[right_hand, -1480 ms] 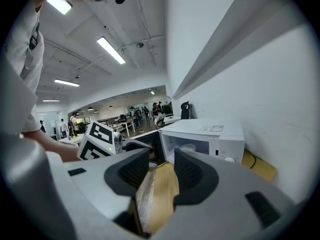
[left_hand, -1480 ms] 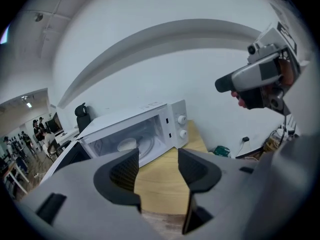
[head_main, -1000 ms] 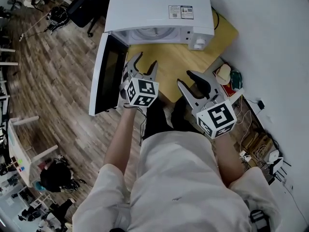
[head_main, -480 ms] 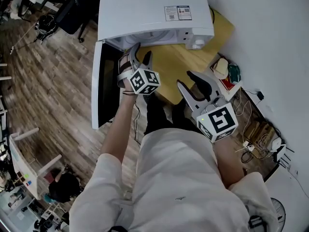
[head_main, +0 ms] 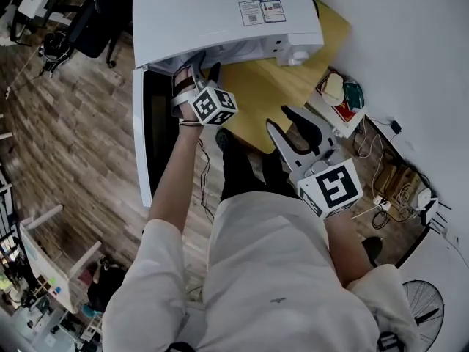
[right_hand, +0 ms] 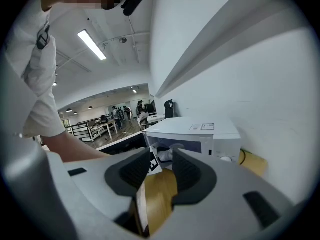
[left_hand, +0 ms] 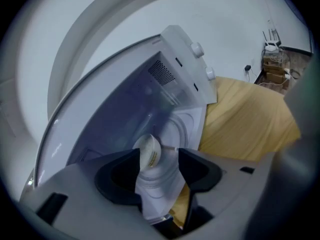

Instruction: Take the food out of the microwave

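Fingers (left_hand: 117, 176) of the left gripper (left_hand: 159, 165) stand apart with nothing pressed between them, reaching into the mouth of the open white microwave (head_main: 220, 13). Just beyond the tip of the finger at the left of the left gripper view, a little inside the gap, a pale round food item (left_hand: 149, 152) with a yellowish mark on its side sits on the glass turntable (left_hand: 177, 126). What kind of food it is cannot be told, and the pads are not touching it. The microwave's door (head_main: 150, 134) is swung wide open to the outer side of these fingers. The right gripper (right_hand: 161, 156) hovers over the wooden table (head_main: 271, 94), well short of the oven. Its jaws have just been closing a little, yet they are spread and empty, with only the table and the far microwave showing between them. Judging by its small, smooth, domed shape, the food item is probably light but apt to roll or slide on the slick glass, and perhaps soft enough to dent. The safest hold looks to be across its widest middle, one pad on each side, closed gently rather than squeezed hard.
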